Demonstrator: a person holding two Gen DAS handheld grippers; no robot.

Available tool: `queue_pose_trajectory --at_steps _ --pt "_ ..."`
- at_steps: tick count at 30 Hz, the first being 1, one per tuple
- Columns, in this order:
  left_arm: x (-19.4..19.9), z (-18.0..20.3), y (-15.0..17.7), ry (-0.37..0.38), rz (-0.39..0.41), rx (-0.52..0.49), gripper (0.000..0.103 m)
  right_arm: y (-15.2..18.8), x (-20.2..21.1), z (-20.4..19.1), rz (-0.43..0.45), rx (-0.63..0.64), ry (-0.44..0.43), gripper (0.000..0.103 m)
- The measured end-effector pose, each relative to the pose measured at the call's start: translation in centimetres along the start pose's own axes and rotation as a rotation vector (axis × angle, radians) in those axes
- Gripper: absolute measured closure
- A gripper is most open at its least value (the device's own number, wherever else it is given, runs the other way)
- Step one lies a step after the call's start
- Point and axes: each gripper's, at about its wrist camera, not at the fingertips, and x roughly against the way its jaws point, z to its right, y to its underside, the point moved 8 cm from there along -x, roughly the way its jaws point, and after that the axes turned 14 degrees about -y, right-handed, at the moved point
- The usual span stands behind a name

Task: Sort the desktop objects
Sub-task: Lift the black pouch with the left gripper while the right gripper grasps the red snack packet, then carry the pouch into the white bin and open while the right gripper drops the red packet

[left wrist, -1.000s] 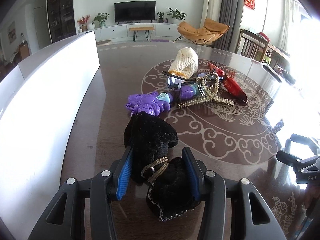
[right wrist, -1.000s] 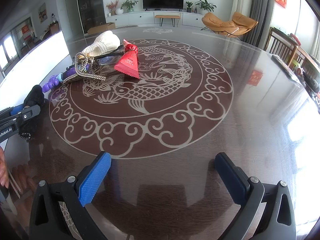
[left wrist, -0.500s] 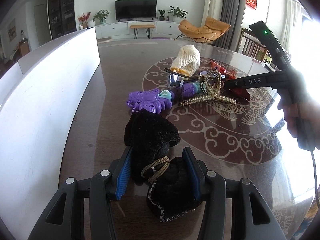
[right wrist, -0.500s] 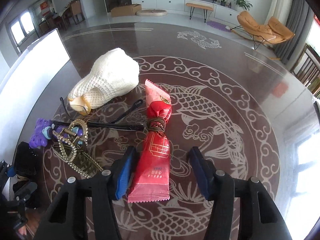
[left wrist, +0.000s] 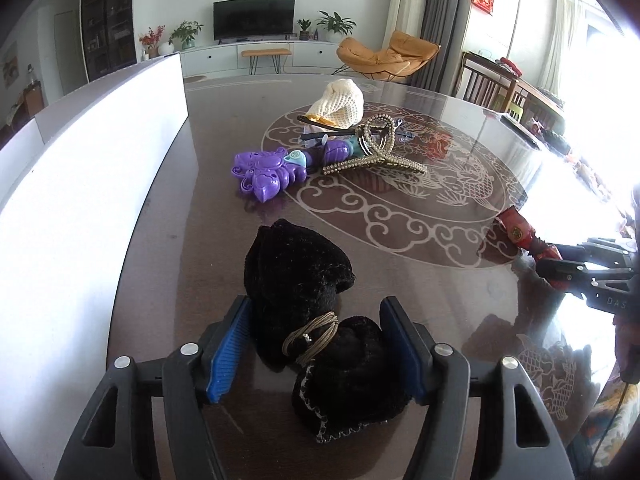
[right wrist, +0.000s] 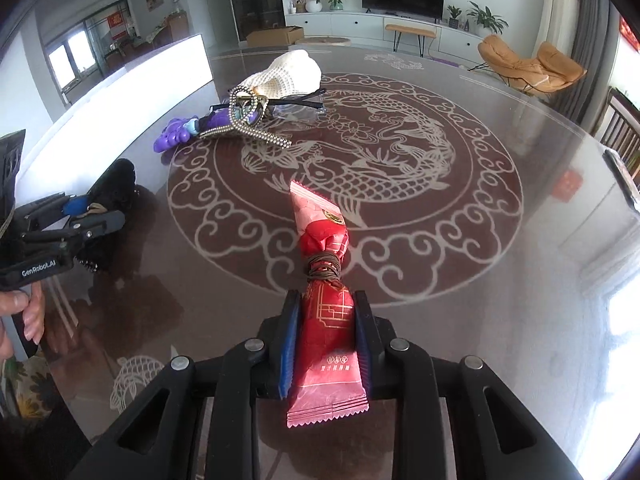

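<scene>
Red snack packet [right wrist: 326, 332] clamped lengthwise in right claw [right wrist: 326, 344], jaws just closed onto it, black cloth bundle [left wrist: 316, 312] on desk [left wrist: 400, 272] between left claw [left wrist: 316, 346] pads, jaws just parted, not pressing.

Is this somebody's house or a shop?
Most likely a home's living and dining room. A television sits on a long white cabinet with potted plants, an orange lounge chair stands nearby, and the things lie on a big round table with a fish pattern.
</scene>
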Motion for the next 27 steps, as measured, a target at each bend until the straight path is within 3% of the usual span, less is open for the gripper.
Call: queue_pose_trajectory --at_steps 1,2,4,7,9,10,11,12,13,17,22,27 --pt "0.0 -0.3 0.1 -0.003 -0.01 0.02 0.016 -0.1 0.4 0.0 0.005 0.0 -0.009 0.069" --pt "-0.1 -0.7 0.2 -0.012 -0.017 0.036 0.014 -0.2 0.5 0.1 0.002 0.005 -0.008 0.064" --pt "-0.5 -1.1 0.4 -0.016 -0.041 0.044 0.013 -0.6 0.3 0.3 -0.017 0.017 0.01 0.054" --pt "-0.7 -0.6 0.5 -0.045 -0.045 -0.009 0.011 -1.1 -0.7 0.1 -0.072 0.017 -0.024 0.054" --pt "-1.3 -0.3 0.3 -0.08 -0.054 -0.05 0.01 -0.9 -1.4 -0.3 -0.12 0.037 -0.002 0.054" --pt "-1.4 0.0 0.2 -0.086 -0.054 -0.062 0.014 -0.8 -1.4 -0.5 -0.131 0.052 0.023 0.057" --pt "-1.5 0.1 -0.1 -0.089 -0.04 -0.064 0.024 -0.6 -1.3 -0.7 -0.142 0.058 0.036 0.075" --pt "-1.2 0.3 -0.4 -0.086 -0.022 -0.066 0.05 -0.5 -1.1 -0.8 -0.146 0.054 0.048 0.08" --pt "-1.1 0.3 -0.7 -0.079 -0.024 -0.065 0.057 -0.6 -0.8 -1.0 -0.139 0.047 0.052 0.08" --pt "1.9 -0.1 -2.1 -0.025 0.038 -0.002 0.058 -2.5 1.8 -2.9 -0.061 0.042 0.023 0.08" --pt "8.6 -3.4 -4.4 0.058 0.118 0.114 0.058 -8.1 3.8 -8.4 0.02 0.081 -0.061 0.08" --pt "12.5 -12.3 -5.2 -0.044 0.165 0.213 0.058 -14.3 3.3 -18.1 0.083 0.144 -0.239 0.08"
